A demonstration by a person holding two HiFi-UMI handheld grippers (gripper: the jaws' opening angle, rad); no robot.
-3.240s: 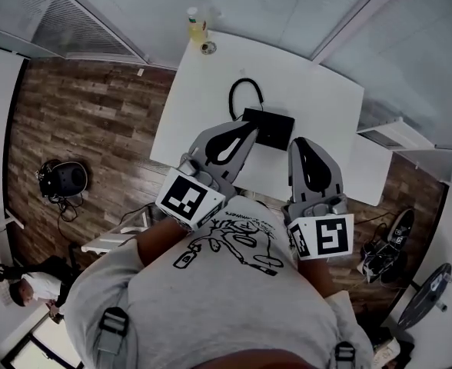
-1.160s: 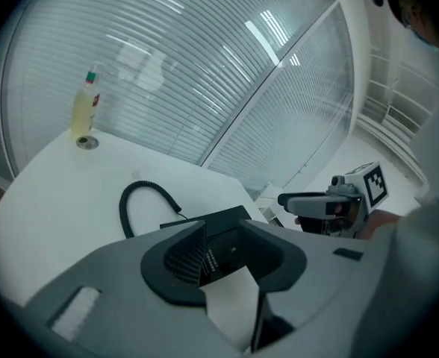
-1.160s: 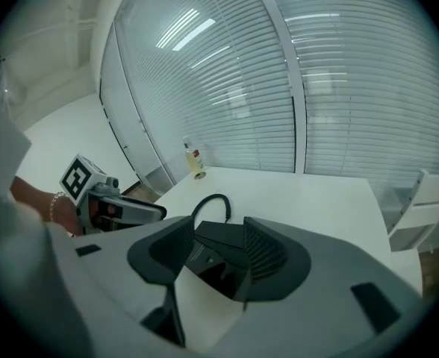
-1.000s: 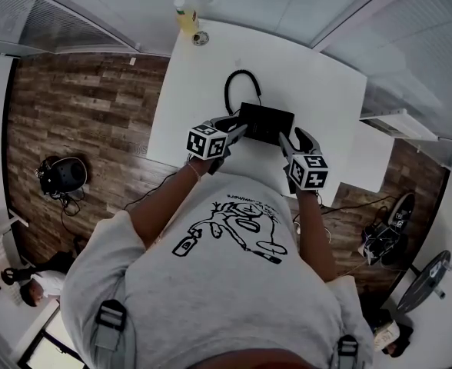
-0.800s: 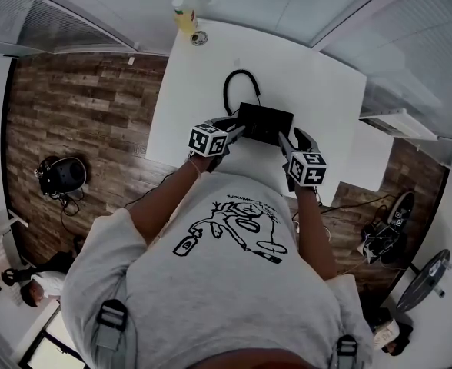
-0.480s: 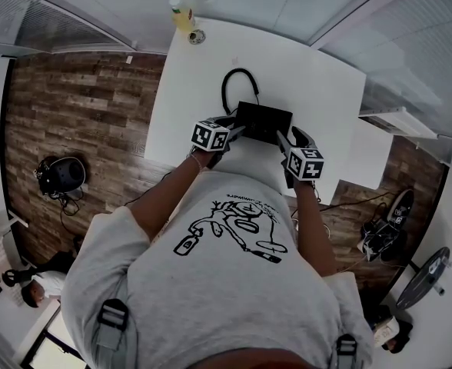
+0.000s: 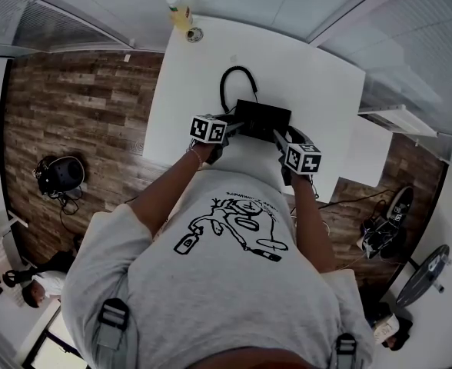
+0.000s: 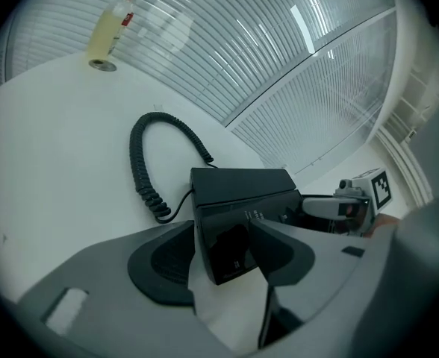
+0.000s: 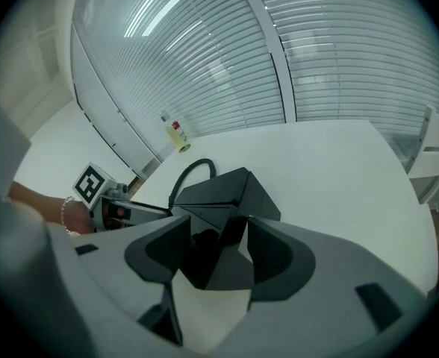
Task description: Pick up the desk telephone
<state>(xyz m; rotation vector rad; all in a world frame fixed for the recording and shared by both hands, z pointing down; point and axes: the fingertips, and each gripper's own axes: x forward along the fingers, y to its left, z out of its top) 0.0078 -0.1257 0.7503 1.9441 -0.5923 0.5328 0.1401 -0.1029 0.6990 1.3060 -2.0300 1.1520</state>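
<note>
Claws both released, jaws just widened: left claw (image 8: 223,233) straddles the near left corner of the desk telephone (image 7: 263,119), right claw (image 9: 218,233) its near right corner, neither clamping. It sits flat toward the near edge of the counter (image 7: 318,91), coiled cord (image 8: 139,166) behind. Bare counter spreads left, right and back to a corner bottle (image 7: 178,10).

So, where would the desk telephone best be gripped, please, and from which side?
Probably by its two short ends, one gripper from each side: the desk telephone is a wide, low wedge lying flat on the table, likely too broad for one gripper. The left gripper and right gripper straddle its near corners; their jaws have just been opening and do not press yet.
</note>
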